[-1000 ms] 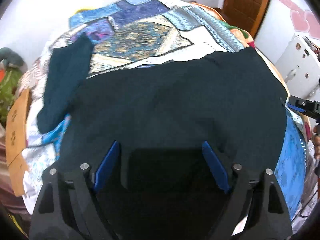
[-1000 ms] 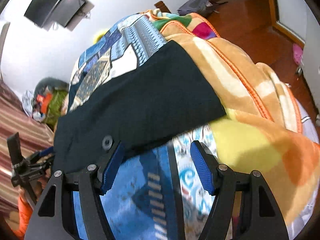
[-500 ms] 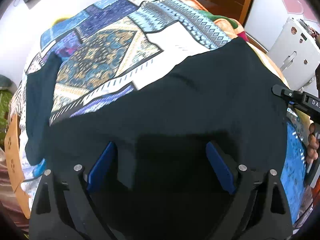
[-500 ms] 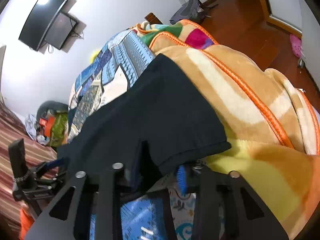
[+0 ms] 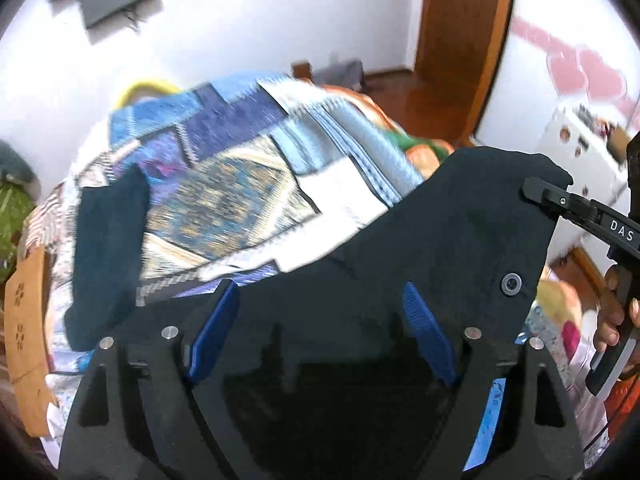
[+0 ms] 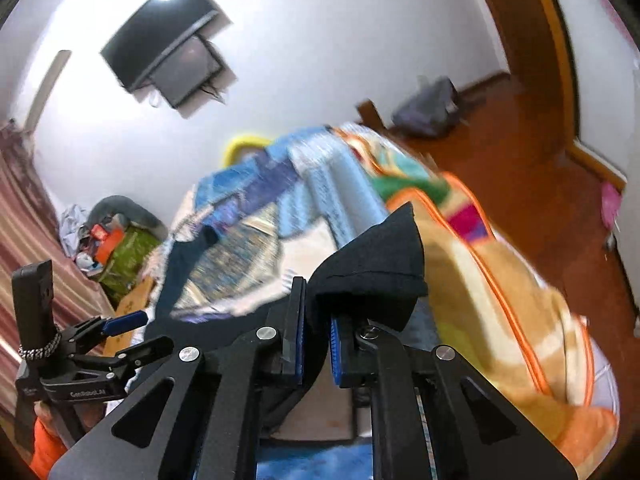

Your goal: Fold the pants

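Pinching the waist corner of the dark pants [image 6: 372, 276], the right gripper [image 6: 316, 354] has it clamped tight and raised off the patchwork bedspread [image 5: 224, 184]. Left gripper [image 5: 320, 332] has just narrowed a bit but still gapes wide, fabric between the pads, nothing squeezed. One leg trails across the bed.

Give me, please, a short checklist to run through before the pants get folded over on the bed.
1. Right gripper clamped on the pants corner: ok.
2. Left gripper gripping fabric: not ok, its blue pads stand wide; the jaws have just closed slightly.
3. Waist end lifted off the patchwork bedspread: ok.
4. Far leg lying flat: ok.
5. Fabric free of wrinkles: cannot tell, the picture is blurred.
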### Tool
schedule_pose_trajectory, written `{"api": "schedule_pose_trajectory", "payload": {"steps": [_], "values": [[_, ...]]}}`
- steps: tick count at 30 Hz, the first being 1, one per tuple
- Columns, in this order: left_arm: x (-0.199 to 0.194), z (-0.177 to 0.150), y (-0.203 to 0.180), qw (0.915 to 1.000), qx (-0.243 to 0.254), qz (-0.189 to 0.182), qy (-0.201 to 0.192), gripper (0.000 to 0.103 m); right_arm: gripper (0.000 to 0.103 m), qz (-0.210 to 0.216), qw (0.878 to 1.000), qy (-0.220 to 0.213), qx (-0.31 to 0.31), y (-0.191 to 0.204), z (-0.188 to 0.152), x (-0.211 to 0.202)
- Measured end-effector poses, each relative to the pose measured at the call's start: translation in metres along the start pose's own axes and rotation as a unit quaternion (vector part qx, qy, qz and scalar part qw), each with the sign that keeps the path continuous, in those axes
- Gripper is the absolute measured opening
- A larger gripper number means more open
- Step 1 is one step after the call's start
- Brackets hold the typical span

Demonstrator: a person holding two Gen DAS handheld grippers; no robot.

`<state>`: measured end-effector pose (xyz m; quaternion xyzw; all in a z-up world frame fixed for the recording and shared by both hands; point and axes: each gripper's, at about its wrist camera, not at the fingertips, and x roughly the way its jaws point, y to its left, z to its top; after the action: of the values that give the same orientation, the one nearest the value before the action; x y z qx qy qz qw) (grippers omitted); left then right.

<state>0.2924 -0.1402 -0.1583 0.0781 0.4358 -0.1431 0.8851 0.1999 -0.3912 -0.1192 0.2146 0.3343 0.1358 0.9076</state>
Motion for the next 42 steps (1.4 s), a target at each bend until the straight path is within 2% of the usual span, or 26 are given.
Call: {"api": "schedule_pose_trajectory", "payload": {"steps": [6, 10, 15, 19, 21, 24, 25, 26, 27, 29, 33, 36, 39, 42], "values": [[-0.053, -0.019, 0.043, 0.9980, -0.033, 0.031, -0.043, 0.084, 0.009, 0.037, 0.998, -0.020, -0.052, 0.058, 0.011, -0.002], [-0.081, -0.040, 0.076, 0.9947, -0.059, 0.058, -0.061, 0.084, 0.008, 0.066, 0.994, -0.008, -0.093, 0.097, 0.006, 0.014], [-0.102, -0.069, 0.116, 0.9897, -0.098, 0.082, -0.064, 0.084, 0.008, 0.111, 0.984, 0.045, -0.129, 0.136, -0.023, 0.042], [-0.105, -0.091, 0.143, 0.9854, -0.130, 0.098, -0.049, 0.084, 0.008, 0.134, 0.971, 0.121, -0.157, 0.160, -0.069, 0.077], [-0.103, -0.100, 0.151, 0.9840, -0.142, 0.100, -0.041, 0.084, 0.009, 0.125, 0.963, 0.160, -0.175, 0.163, -0.096, 0.092], [-0.103, -0.113, 0.160, 0.9823, -0.155, 0.100, -0.032, 0.084, 0.015, 0.113, 0.955, 0.209, -0.177, 0.159, -0.125, 0.105], [-0.100, -0.114, 0.161, 0.9820, -0.157, 0.101, -0.029, 0.084, 0.022, 0.118, 0.953, 0.223, -0.168, 0.157, -0.129, 0.106], [-0.097, -0.114, 0.162, 0.9820, -0.157, 0.101, -0.026, 0.084, 0.030, 0.122, 0.953, 0.225, -0.164, 0.156, -0.129, 0.104], [-0.095, -0.114, 0.162, 0.9823, -0.156, 0.101, -0.024, 0.084, 0.033, 0.124, 0.953, 0.222, -0.164, 0.156, -0.126, 0.100], [-0.090, -0.109, 0.159, 0.9832, -0.153, 0.097, -0.020, 0.084, 0.048, 0.119, 0.953, 0.220, -0.172, 0.157, -0.115, 0.090], [-0.082, -0.093, 0.144, 0.9865, -0.141, 0.079, -0.025, 0.085, 0.051, 0.112, 0.958, 0.176, -0.197, 0.153, -0.090, 0.066], [-0.072, -0.078, 0.127, 0.9898, -0.124, 0.065, -0.026, 0.087, 0.052, 0.080, 0.964, 0.136, -0.215, 0.142, -0.069, 0.057], [-0.055, -0.062, 0.109, 0.9931, -0.104, 0.054, -0.012, 0.088, 0.060, 0.030, 0.969, 0.100, -0.222, 0.128, -0.047, 0.058], [-0.035, -0.048, 0.091, 0.9954, -0.084, 0.046, 0.002, 0.089, 0.061, 0.020, 0.973, 0.089, -0.214, 0.119, -0.030, 0.066]]}}
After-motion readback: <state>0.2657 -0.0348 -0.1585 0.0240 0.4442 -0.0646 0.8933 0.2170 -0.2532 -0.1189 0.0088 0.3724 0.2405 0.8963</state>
